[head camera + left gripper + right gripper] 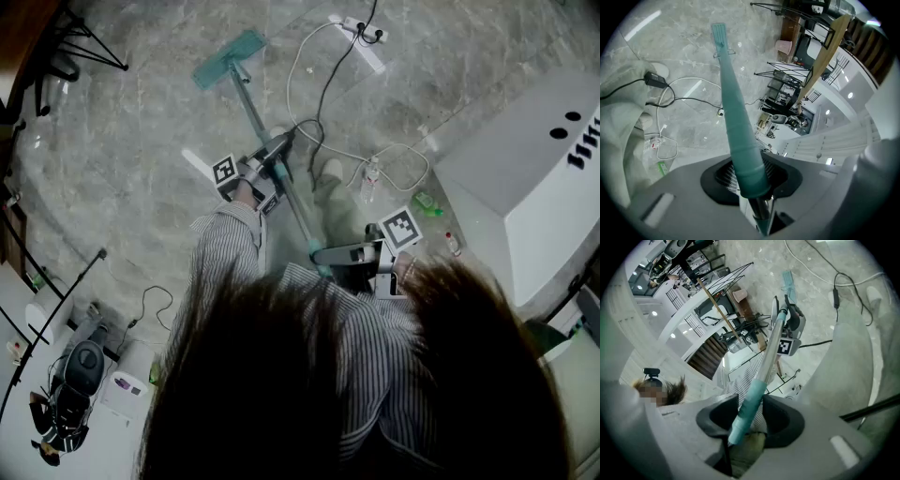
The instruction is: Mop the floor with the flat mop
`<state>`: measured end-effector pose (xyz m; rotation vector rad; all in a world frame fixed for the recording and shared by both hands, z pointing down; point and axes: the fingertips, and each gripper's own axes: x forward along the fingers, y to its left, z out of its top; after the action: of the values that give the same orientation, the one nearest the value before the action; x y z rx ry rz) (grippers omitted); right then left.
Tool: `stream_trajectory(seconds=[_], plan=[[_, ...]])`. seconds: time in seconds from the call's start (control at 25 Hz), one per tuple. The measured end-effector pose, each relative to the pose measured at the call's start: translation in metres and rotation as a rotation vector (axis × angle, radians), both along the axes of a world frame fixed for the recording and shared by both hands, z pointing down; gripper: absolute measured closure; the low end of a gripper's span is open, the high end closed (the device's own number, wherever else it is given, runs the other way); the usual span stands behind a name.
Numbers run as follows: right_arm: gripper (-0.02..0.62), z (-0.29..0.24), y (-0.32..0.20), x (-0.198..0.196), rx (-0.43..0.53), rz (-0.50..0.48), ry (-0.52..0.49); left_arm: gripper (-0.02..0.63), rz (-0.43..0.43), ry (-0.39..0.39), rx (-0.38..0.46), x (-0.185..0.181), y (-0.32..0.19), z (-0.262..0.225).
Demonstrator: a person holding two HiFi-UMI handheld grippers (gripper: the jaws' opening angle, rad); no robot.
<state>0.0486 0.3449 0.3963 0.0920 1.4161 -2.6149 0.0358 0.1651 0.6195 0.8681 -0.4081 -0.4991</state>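
Observation:
The flat mop lies with its teal head [230, 58] on the grey marble floor at the far side, and its handle [258, 122] slants back toward me. My left gripper [279, 150] is shut on the middle of the handle. Its own view shows the teal sleeve [740, 136] clamped between the jaws of the left gripper [752, 180], with the mop head [719, 35] far ahead. My right gripper [328, 255] is shut on the handle's upper teal end [747, 406]. In the right gripper view, the right gripper [743, 420] looks along the pole to the left gripper [790, 329].
White and black cables [323, 94] loop over the floor beside the handle, running to a power strip [361, 37]. A small bottle [372, 178] and a green item [427, 202] lie near a white cabinet [534, 187]. A black metal stand [80, 42] is top left.

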Motion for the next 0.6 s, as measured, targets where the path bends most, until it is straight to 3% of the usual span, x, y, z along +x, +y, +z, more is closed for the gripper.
stream_trajectory(seconds=[0.28,0.6], plan=[[0.434,-0.004,-0.002,0.001,0.001,-0.013,0.007,0.472,0.068,0.105,0.06,0.005,0.017,-0.028],[0.431,-0.004,-0.017,0.011,0.027,-0.002,0.025,0.48,0.018,0.069,0.04,0.009,0.004,-0.029]])
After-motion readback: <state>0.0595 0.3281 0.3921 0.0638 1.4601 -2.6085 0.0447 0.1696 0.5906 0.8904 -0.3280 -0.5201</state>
